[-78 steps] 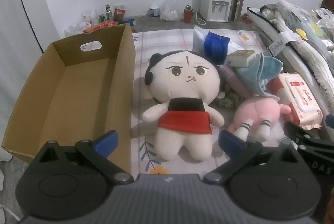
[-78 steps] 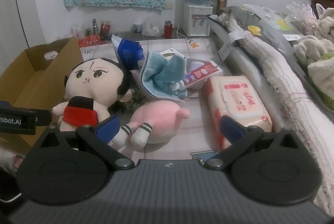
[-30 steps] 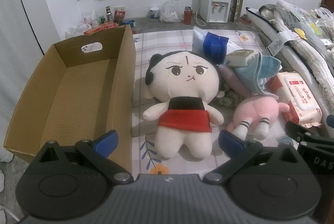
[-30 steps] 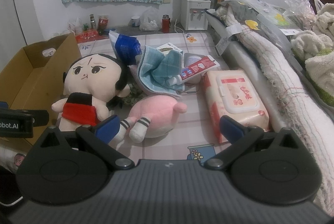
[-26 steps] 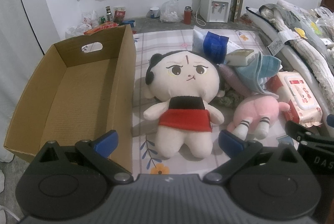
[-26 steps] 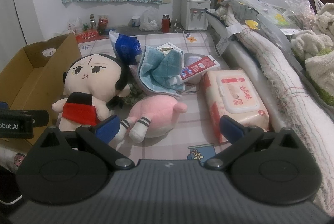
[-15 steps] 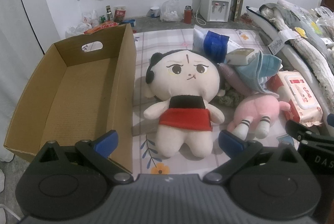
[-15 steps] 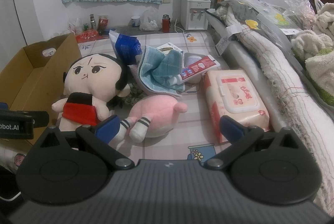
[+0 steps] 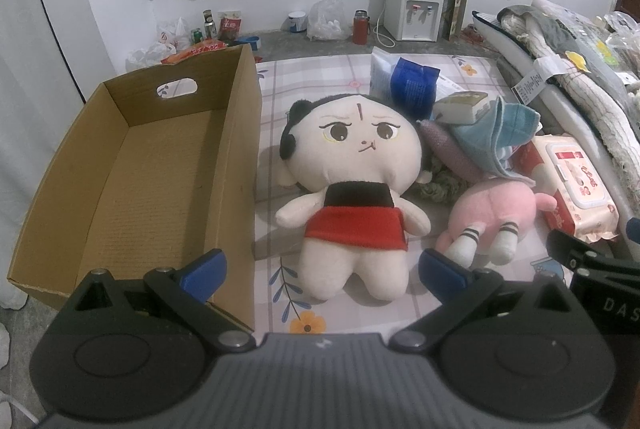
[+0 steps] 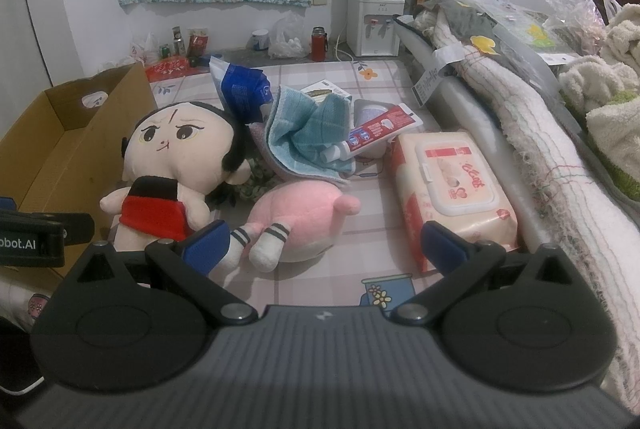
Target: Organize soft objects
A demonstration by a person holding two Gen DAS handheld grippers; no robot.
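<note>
Dim, even indoor light, soft shadows, fisheye-curved edges

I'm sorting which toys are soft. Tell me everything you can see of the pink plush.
The pink plush is a small, rounded, fuzzy toy with a stubby nub and two white legs banded in black stripes. It lies on the checked mat, legs toward the cameras, beside the big doll, its far end under the blue towel. Nothing grips it.

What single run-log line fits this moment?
left tongs: open, empty | right tongs: open, empty | doll, pink plush: on mat | box: empty
</note>
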